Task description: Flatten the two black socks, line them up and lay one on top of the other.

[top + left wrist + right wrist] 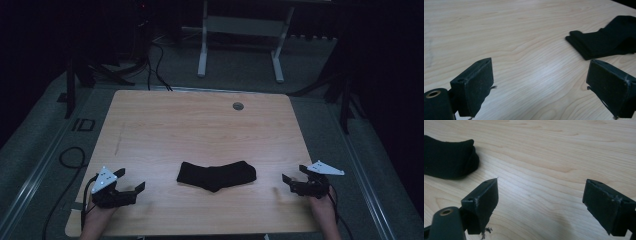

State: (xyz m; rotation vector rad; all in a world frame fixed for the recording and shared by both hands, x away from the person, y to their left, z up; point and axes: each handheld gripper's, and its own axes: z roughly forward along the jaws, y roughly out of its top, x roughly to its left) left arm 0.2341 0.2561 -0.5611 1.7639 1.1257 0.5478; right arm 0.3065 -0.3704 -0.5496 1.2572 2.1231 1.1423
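Note:
A black folded sock [216,175] lies flat on the wooden table [200,125], near the front middle. My left gripper [131,181] rests at the front left corner, open, with nothing between its jaws; the sock [606,40] lies ahead to its right. My right gripper [294,175] sits at the front right, also open and empty, and the sock's rounded end [449,158] lies ahead to its left. Both grippers stand apart from the sock.
A round cable hole [238,106] sits near the table's far edge. Beyond the table, white desk legs [202,50] and dark cables [150,65] lie on the grey floor. A black cable [70,160] loops left of the table.

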